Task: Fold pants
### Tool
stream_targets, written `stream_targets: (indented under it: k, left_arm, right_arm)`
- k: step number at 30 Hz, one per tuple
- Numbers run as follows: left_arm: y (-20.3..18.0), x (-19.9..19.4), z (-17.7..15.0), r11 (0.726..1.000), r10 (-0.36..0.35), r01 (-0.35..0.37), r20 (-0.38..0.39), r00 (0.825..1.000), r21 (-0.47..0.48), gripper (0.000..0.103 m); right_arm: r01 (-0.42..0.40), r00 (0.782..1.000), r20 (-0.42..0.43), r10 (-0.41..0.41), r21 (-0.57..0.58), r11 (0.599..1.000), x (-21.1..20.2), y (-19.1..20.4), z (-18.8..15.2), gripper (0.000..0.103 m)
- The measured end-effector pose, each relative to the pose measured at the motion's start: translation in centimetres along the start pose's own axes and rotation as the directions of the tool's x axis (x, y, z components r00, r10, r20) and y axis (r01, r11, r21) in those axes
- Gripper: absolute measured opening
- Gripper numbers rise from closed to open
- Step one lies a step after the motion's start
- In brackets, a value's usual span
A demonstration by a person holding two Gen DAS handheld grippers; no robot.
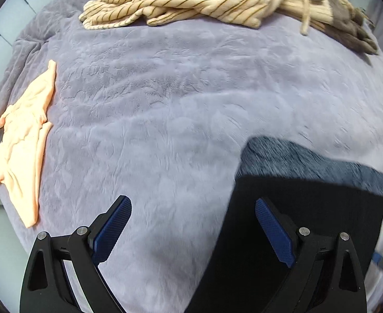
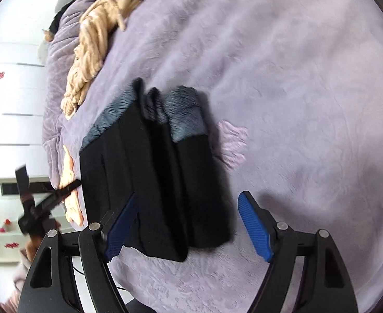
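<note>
Black pants with a grey fleece lining (image 2: pixel 155 172) lie folded into a compact rectangle on the purple bedspread (image 2: pixel 295 78). In the left wrist view the pants (image 1: pixel 309 195) sit at the lower right, under my right finger. My left gripper (image 1: pixel 192 230) is open and empty above the bedspread (image 1: pixel 165 104), just left of the pants. My right gripper (image 2: pixel 189 224) is open and empty, hovering over the near edge of the folded pants. The left gripper also shows in the right wrist view (image 2: pixel 42 203), at the left beside the pants.
A beige striped garment (image 1: pixel 191 2) is heaped at the far side of the bed, with a brown piece (image 1: pixel 353 28) beside it. A peach garment (image 1: pixel 24 140) lies flat at the left edge. White cabinets (image 2: pixel 14 91) stand beyond the bed.
</note>
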State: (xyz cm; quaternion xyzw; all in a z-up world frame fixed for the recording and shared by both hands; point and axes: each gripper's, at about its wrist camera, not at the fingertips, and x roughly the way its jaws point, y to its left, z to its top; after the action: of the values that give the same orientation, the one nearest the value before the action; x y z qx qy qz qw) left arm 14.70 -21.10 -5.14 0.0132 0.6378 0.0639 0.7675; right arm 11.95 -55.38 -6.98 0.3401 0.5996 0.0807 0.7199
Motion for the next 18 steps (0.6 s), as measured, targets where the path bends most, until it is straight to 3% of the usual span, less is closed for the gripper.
stream_targets:
  k: [3, 6, 11, 14, 18]
  left_arm:
    - [-1.3, 3.3, -0.3, 0.992, 0.094, -0.089, -0.058, 0.994, 0.085, 0.097]
    - [-1.4, 2.8, -1.1, 0.985, 0.128, -0.125, -0.020, 0.992, 0.121, 0.097]
    - [0.8, 0.4, -1.4, 0.995, -0.011, 0.012, -0.010, 1.000, 0.097, 0.097]
    - [1.6, -0.7, -2.3, 0.988, -0.119, 0.120, -0.019, 0.993, 0.100, 0.097]
    - [0.9, -1.1, -4.0, 0.968, -0.195, 0.201, -0.055, 0.979, 0.148, 0.097]
  right_arm:
    - [-0.007, 0.999, -0.034, 0.006, -0.022, 1.000, 1.6, 1.6, 0.1, 0.082]
    - [0.037, 0.999, -0.035, -0.038, -0.032, 0.999, 2.1, 2.2, 0.2, 0.082]
    - [0.072, 0.996, -0.059, -0.072, -0.006, 0.997, 1.2, 1.4, -0.6, 0.082]
    - [0.090, 0.995, -0.055, -0.087, 0.047, 0.995, 0.5, 0.1, -1.3, 0.082]
    - [0.092, 0.996, -0.009, -0.092, 0.086, 0.992, -0.9, -0.1, -2.8, 0.082]
